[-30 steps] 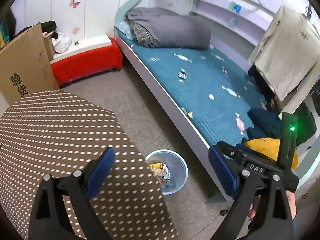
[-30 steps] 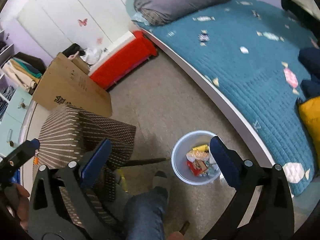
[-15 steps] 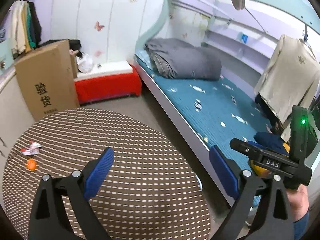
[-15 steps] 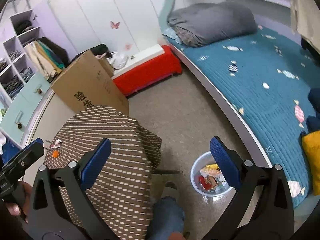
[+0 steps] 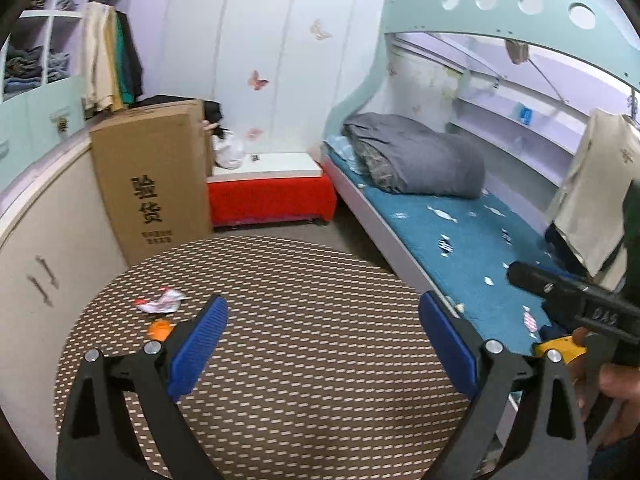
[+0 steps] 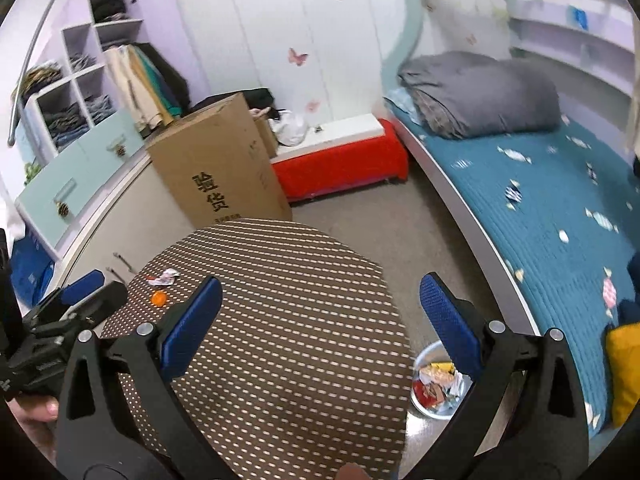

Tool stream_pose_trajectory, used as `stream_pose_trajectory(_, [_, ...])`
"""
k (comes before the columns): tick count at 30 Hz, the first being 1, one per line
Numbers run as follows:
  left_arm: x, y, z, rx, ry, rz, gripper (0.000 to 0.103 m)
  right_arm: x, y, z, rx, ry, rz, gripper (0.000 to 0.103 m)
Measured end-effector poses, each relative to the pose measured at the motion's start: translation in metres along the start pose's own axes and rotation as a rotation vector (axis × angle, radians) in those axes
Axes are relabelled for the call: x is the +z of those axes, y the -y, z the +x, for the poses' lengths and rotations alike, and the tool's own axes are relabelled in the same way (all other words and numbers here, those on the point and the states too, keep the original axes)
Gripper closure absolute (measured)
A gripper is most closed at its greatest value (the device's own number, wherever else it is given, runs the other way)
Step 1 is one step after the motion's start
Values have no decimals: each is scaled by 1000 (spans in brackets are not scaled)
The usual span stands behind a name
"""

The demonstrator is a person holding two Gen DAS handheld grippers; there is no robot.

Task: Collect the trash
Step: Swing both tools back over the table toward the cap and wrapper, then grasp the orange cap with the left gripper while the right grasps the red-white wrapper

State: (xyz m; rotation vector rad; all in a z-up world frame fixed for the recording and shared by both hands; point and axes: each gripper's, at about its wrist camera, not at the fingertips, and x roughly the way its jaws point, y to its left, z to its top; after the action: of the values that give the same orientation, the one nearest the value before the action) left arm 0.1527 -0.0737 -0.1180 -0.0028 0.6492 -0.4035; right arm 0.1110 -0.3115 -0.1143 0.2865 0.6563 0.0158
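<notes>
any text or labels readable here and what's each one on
"验货": large black characters on the cardboard box, also readable in the right wrist view.
Small print below those characters: too small to read.
"DAS": raised letters on the right gripper, faint in the left wrist view.
Wrapper on the table: red print, too blurred to read.
Nothing else legible.

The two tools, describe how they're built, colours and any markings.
The left tool and the right tool match: black plastic arms with triangular cut-outs and silver rivets, each ending in a ribbed blue pad. Seen from the left camera, the right tool's black body has raised lettering, too blurred to read. No cables show.
</notes>
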Motion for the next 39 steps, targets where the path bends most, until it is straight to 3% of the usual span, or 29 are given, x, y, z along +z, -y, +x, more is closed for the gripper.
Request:
stream_pose_trajectory(5, [-11,-43,-2,51,-8,-47,9,2,-41,17,23,-14,-72,6])
stream_pose_trajectory(11, [-35,-97,16,107,-74,-124,9,-2,-84,52,57,-61,-138,6])
stream_pose_trajectory(19, [-56,-150,60,178,-156,-194,9,-11,-106,97,81,-130,-166,6])
stream_pose_trajectory(27, [-62,-173,108,195,-217,-173,9,-20,-114,143,102,-202,-162,6])
stream_pose_trajectory(29, [-61,-177,116,183,-222,-167,16,-21,-118,156,109,-216,-162,6])
stream_pose_trajectory(32, [-59,-177,123,177,-226,-127,49,-23,-127,171,119,-231,-165,6])
stream_pose_trajectory(33, [-58,-176,123,177,-225,-118,68,-24,-130,174,125,-235,-170,6])
stream_pose_trajectory(34, [-58,-179,123,165,-226,-121,74,-24,-134,179,132,-239,-176,6])
stream_pose_trajectory(36, [-58,-186,119,142,-222,-144,74,-26,-146,189,149,-248,-189,6])
stream_pose_trajectory(39, [-65,-200,108,164,-208,-172,74,-29,-168,206,182,-263,-222,6])
